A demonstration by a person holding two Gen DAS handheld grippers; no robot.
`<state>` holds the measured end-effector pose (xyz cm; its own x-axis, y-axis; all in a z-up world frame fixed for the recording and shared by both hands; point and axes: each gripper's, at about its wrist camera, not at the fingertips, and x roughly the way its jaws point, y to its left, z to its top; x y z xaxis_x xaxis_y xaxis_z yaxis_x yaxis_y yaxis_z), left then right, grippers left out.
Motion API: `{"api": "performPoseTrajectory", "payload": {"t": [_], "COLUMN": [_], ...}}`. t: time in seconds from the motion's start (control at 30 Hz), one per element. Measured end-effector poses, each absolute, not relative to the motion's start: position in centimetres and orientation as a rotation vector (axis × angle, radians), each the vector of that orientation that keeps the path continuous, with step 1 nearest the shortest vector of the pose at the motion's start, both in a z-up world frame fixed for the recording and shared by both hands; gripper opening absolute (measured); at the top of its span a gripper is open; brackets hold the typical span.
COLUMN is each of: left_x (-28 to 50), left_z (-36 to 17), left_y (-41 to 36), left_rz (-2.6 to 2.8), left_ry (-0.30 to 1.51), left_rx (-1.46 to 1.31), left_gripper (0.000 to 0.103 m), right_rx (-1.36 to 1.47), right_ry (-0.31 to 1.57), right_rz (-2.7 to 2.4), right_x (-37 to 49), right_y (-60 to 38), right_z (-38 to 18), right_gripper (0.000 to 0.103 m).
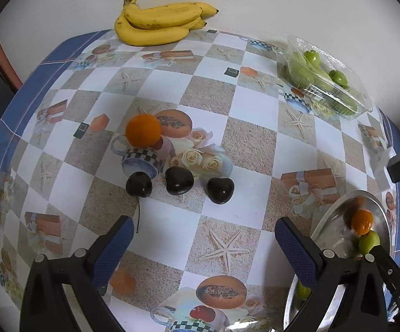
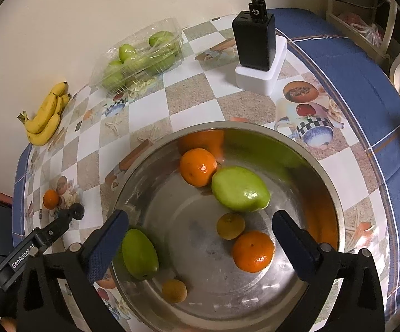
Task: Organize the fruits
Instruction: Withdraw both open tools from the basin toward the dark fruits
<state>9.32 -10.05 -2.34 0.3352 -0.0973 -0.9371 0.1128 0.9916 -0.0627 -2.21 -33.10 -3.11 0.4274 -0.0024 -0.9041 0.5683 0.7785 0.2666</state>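
While both claws stand with jaws wide apart and nothing between them, the fruit lies split between the counter (image 1: pixel 255 144) and a steel bowl (image 2: pixel 335 191).

With the bowl as landmark: the right claw (image 2: pixel 200 249) hangs over it, pointing steeply down. Inside lie two oranges, one (image 2: pixel 198 167) at the far side and one (image 2: pixel 253 251) nearer the claw's right finger. A green fruit (image 2: pixel 240 188) touches the far orange; a second green fruit (image 2: pixel 139 254) rests against the bowl's near-left wall, just beside the left finger. Two small yellowish fruits lie there too, one (image 2: pixel 230 225) touching the nearer orange, one (image 2: pixel 174 290) at the near side.

Left of the bowl, the left claw (image 1: pixel 204 238) hovers over bare counter. Beyond it sit three dark fruits (image 1: pixel 179 181) in a row, close together, with a lone orange (image 1: pixel 143 130) just behind them. Bananas (image 1: pixel 158 23) lie at the counter's far edge against the wall. Behind the bowl, a clear plastic tray (image 2: pixel 139 55) holds more green fruits. A black charger (image 2: pixel 254 41) on a white block stands to the far right of the bowl.
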Motion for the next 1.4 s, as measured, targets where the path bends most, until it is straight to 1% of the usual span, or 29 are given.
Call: {"api": "performPoseTrajectory", "payload": {"t": [0.4, 0.73, 1.1, 1.4], "left_x": [9.8, 11.2, 12.6, 13.4], "left_z": [-1.6, -0.9, -0.2, 0.3], "left_y": [-9.2, -5.6, -2.4, 0.7], "left_rz": [-0.148, -0.039, 0.013, 0.049], "left_ry": [1.207, 1.152, 1.12, 1.107], "left_rx": [0.02, 0.055, 0.067, 0.029], "left_gripper": [0.103, 0.103, 0.103, 0.103], "right_rx": [0.582, 0.578, 0.557, 0.505], "right_ry": [1.1, 1.086, 1.122, 1.11], "right_rz": [-0.38, -0.34, -0.259, -0.205], "right_x": [-1.9, -1.3, 0.2, 1.7], "right_y": [-32.5, -31.2, -28.0, -25.2], "right_z": [-3.4, -3.1, -3.4, -2.5], "right_gripper": [0.103, 0.103, 0.103, 0.103]}}
